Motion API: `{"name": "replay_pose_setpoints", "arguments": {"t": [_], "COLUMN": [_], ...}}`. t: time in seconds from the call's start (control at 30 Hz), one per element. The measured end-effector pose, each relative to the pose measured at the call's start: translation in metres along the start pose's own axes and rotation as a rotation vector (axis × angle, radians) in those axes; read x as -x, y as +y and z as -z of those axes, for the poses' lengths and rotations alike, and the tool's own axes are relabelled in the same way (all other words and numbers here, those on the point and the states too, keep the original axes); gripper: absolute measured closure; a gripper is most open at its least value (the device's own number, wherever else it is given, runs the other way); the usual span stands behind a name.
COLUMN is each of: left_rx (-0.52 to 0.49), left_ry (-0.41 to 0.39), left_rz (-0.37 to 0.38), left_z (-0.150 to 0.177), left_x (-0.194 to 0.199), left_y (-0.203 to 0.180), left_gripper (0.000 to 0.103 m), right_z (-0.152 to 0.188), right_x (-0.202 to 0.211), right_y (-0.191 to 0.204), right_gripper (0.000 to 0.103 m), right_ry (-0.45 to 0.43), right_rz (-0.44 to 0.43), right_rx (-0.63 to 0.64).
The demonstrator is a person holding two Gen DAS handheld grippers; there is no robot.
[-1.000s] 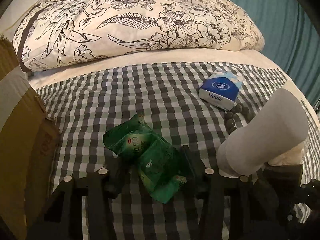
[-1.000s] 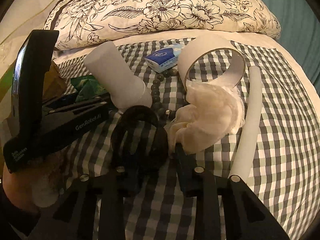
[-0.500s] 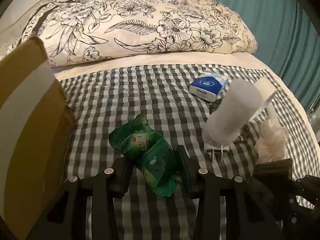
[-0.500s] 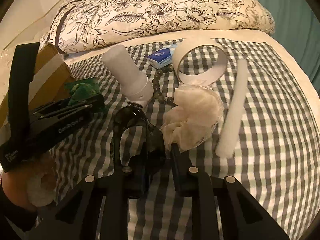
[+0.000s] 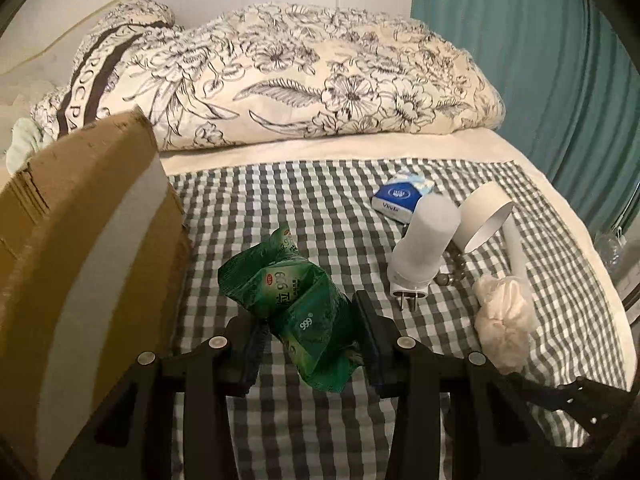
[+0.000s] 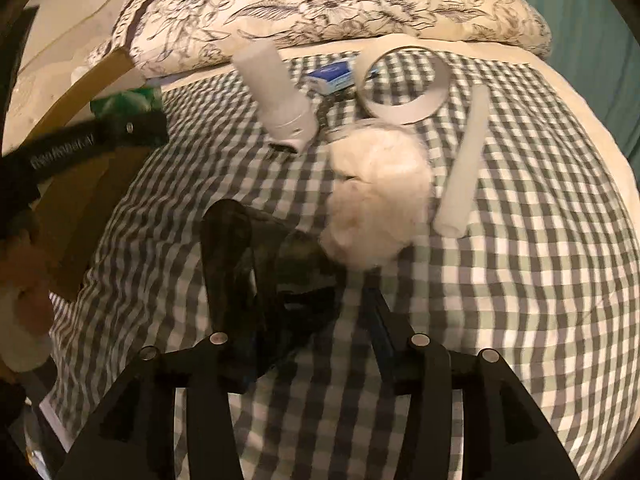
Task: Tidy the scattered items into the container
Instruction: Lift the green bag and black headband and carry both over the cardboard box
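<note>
My left gripper (image 5: 308,320) is shut on a crumpled green packet (image 5: 296,304) and holds it above the checked bedspread, just right of the open cardboard box (image 5: 80,260). The right wrist view shows that packet (image 6: 124,102) over the box's flap (image 6: 80,92). My right gripper (image 6: 312,308) has a pair of black glasses (image 6: 248,264) between its fingers, lifted off the bed. Its jaws are opening slightly, but the glasses still hang in the grip. A cream puff (image 6: 376,196) lies just beyond them.
On the bed lie a white plug-in lamp (image 5: 424,248), a white tape ring (image 5: 484,216), a blue tissue pack (image 5: 400,196), a white tube (image 5: 514,248) and dark beads (image 5: 452,276). A flowered quilt (image 5: 300,80) lies behind, a teal curtain (image 5: 540,60) at right.
My left gripper has risen and moved left toward the box with the green packet. The right gripper has drawn back from the scattered items with the glasses.
</note>
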State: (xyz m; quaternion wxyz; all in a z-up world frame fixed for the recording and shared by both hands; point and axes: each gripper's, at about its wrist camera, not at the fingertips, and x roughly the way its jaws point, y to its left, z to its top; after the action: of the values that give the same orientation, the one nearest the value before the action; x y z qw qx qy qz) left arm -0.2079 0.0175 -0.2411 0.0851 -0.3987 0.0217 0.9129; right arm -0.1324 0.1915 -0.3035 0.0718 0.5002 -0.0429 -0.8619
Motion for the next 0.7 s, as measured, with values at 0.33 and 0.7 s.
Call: {"name": "replay_pose_setpoints", "arguments": {"t": [0.33,0.7], "left_rx": [0.000,0.003], "left_ry": [-0.057,-0.127], "left_rz": [-0.014,-0.010], "left_z": [-0.005,-0.003], "left_x": [0.046,0.114], "left_y": [0.006,0.003], "left_gripper": [0.061,0.061], "right_z": [0.002,-0.003], "right_x": [0.040,0.124], "right_y": [0.014,0.022], "right_gripper": [0.093,0.093], "right_ry": [-0.051,-0.211], "right_rz": [-0.013,0.012], "right_rx": [0.026,0.017]}}
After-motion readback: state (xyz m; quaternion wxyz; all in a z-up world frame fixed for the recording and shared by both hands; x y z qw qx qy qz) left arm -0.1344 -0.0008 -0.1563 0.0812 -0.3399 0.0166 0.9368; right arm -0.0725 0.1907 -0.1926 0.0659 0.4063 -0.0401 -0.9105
